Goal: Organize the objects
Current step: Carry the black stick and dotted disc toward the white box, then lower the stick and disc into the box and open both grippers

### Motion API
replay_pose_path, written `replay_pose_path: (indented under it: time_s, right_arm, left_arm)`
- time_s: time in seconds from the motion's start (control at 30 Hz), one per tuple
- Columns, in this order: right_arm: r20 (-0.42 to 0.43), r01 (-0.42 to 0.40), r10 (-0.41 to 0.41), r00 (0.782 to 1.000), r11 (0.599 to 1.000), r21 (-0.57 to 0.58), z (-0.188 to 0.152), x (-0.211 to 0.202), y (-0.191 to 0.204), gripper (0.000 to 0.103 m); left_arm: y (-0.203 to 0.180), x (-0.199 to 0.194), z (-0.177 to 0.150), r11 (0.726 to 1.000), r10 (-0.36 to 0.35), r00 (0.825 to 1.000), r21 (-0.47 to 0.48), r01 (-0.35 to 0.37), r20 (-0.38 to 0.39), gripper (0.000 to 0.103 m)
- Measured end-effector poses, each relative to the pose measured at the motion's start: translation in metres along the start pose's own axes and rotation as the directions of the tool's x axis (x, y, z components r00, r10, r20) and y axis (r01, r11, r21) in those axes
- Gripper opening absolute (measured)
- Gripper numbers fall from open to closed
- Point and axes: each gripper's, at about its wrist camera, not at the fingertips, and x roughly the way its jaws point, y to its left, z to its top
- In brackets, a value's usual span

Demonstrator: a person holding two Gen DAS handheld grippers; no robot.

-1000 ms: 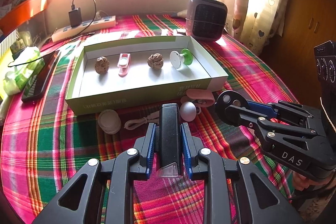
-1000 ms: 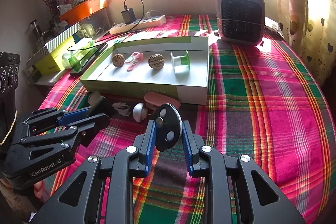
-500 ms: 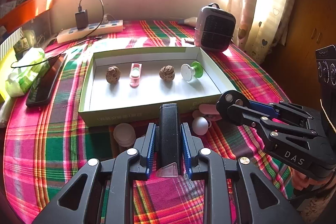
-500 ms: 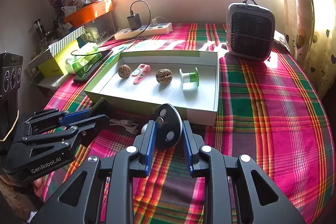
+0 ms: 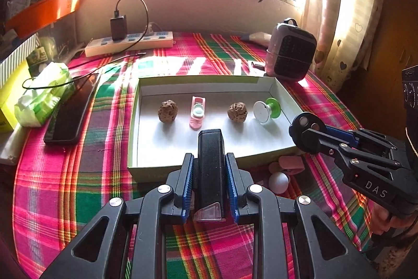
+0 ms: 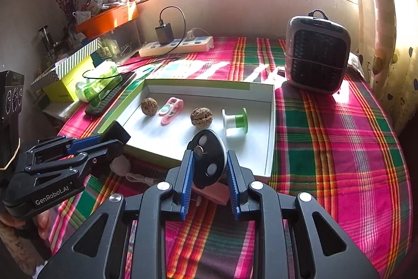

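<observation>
In the left wrist view, we see our left gripper (image 5: 209, 174) squeezing a black block (image 5: 210, 166) at bottom middle. The white tray (image 5: 135, 122) sits mid-frame, just behind.

In the right wrist view, our right gripper (image 6: 209, 169) squeezes a round black disc (image 6: 207, 158) at lower middle, in front of the tray (image 6: 271, 137).

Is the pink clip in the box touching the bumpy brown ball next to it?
Apart. The left wrist view shows bare white box floor between the pink clip and each bumpy brown ball.
</observation>
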Motion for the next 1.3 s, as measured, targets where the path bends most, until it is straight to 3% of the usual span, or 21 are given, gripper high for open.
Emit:
replay_pose_path:
  time_s: [0.43, 0.67, 1.3]
  right_arm:
    - [0.009, 0.063, -0.063, 0.998, 0.998, 0.015, 0.04, 0.027, -0.022, 0.026]
    - [-0.028, 0.076, -0.075, 0.997, 0.997, 0.008, 0.054, 0.052, -0.025, 0.026]
    - [-0.097, 0.09, -0.088, 0.991, 0.996, 0.009, 0.061, 0.085, -0.033, 0.026]
  left_arm:
    - [0.024, 0.018, 0.021, 0.999, 0.044, 0.999, -0.032, -0.043, 0.009, 0.021]
    - [0.034, 0.031, 0.026, 0.997, 0.058, 0.998, -0.045, -0.058, -0.007, 0.021]
    - [0.038, 0.044, 0.029, 0.997, 0.069, 0.997, -0.036, -0.069, -0.021, 0.02]
